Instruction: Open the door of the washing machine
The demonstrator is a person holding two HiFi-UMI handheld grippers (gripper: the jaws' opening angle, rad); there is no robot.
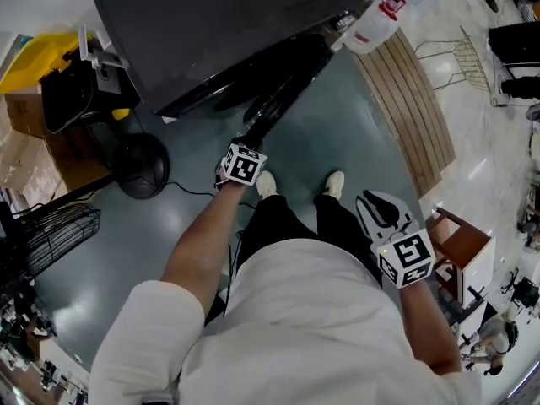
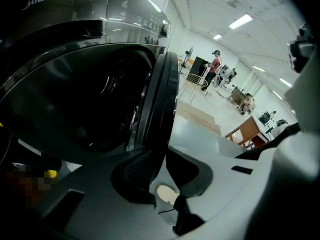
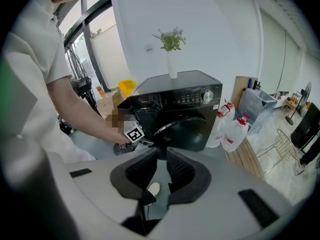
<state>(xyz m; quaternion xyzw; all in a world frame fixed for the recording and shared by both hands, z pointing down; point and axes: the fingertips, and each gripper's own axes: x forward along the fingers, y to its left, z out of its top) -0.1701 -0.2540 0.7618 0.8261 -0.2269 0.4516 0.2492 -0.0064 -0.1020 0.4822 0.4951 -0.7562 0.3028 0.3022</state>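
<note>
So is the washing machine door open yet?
Partly. The door already stands swung out from the washing machine. The left tongs are clamped on its edge. Left to do: swing it wider, then let go. The right tongs hang open and empty.

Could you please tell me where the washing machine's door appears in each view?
Head view: door, upper centre, swung out below the washing machine.
Left gripper view: edge-on, down the centre.
Right gripper view: centre, at the machine's front.
Shared landmark: the black washing machine.
</note>
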